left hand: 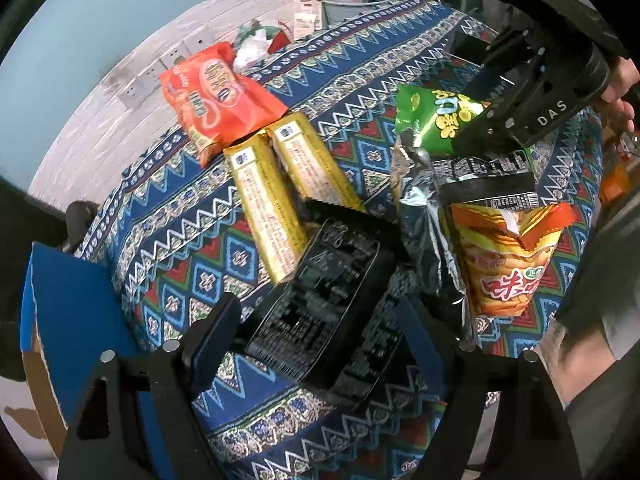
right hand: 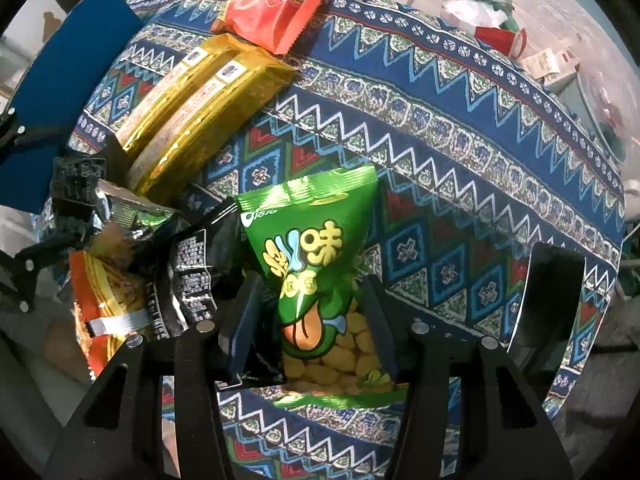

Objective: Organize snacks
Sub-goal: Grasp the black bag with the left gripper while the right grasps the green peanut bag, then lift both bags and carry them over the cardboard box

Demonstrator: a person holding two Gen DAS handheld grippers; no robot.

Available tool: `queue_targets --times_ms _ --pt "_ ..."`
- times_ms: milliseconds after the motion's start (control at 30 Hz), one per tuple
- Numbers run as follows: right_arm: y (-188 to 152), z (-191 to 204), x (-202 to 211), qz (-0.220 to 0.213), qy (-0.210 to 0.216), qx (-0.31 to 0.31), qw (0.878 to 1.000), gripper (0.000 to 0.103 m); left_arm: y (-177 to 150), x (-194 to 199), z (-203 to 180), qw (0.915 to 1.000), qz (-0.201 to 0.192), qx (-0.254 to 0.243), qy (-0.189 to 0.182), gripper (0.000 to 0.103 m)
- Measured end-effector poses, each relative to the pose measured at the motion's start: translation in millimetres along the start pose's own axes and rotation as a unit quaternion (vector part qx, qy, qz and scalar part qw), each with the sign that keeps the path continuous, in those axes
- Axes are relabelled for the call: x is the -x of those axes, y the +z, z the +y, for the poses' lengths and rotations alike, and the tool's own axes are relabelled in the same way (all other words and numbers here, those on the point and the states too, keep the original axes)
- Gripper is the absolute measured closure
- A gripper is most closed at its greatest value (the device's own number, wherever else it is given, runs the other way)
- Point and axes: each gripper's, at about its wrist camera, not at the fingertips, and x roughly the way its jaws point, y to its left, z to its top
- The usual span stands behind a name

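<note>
Snacks lie scattered on the patterned cloth (left hand: 168, 264) of our worktop. In the left wrist view, our left tool (left hand: 316, 320) stands wide, its fingers on either side of a black packet (left hand: 320, 300) that lies flat between them; we cannot tell whether the pads touch it. Just ahead of the tool lie two gold bars (left hand: 280, 192) side by side, and beyond them an orange packet (left hand: 216, 96). To the tool's right an orange chip bag (left hand: 508, 264) leans against a crumpled silver-black bag (left hand: 424, 232). Further ahead on that side, our right tool (left hand: 480, 136) points down onto a green bag (left hand: 432, 116). A blue box flap (left hand: 76, 312) sits at the tool's left.

In the right wrist view, our right tool (right hand: 310, 328) stands at a middling width with the green bag (right hand: 312, 248) between its fingers; the fingers lie close along the bag's sides, but we cannot tell if they press it. The gold bars (right hand: 200, 100) and orange packet (right hand: 280, 4) lie ahead to the tool's left. The chip bag (right hand: 108, 300) sits close at its left side.
</note>
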Motion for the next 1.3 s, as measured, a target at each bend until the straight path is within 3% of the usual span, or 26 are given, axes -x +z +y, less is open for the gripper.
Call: queue_targets --times_ms 233,433,600,700,733,833,933,1067,1300 --pt "-9 2 -19 0.016 -0.013 -0.019 1.000 0.050 5 -9 -13 0.9996 -0.002 -0.025 0.016 0.015" --pt "-14 2 -21 0.002 -0.022 -0.037 0.999 0.063 7 -13 -10 0.9998 0.000 -0.018 0.003 0.016" --pt "-12 -9 -11 -0.016 -0.025 -0.066 0.997 0.064 6 -16 -1 0.9986 0.008 0.022 -0.046 0.034" --pt "-12 -12 1 -0.034 -0.026 -0.085 0.995 0.064 6 -15 1 0.9980 0.005 0.036 -0.052 0.040" --pt "-12 -13 5 -0.039 -0.024 -0.089 0.995 0.064 6 -14 2 0.9975 0.004 0.041 -0.058 0.051" --pt "-10 -16 17 -0.056 -0.019 -0.098 0.993 0.064 6 -10 7 0.9959 -0.001 0.058 -0.069 0.058" --pt "-7 -15 28 -0.069 -0.015 -0.097 0.993 0.064 6 -6 9 0.9950 -0.006 0.067 -0.074 0.061" --pt "1 -14 39 -0.084 -0.013 -0.095 0.992 0.064 5 0 8 0.9937 -0.012 0.070 -0.086 0.074" --pt "-1 -14 55 -0.112 -0.027 -0.094 0.989 0.064 5 13 12 0.9940 -0.017 0.078 -0.074 0.077"
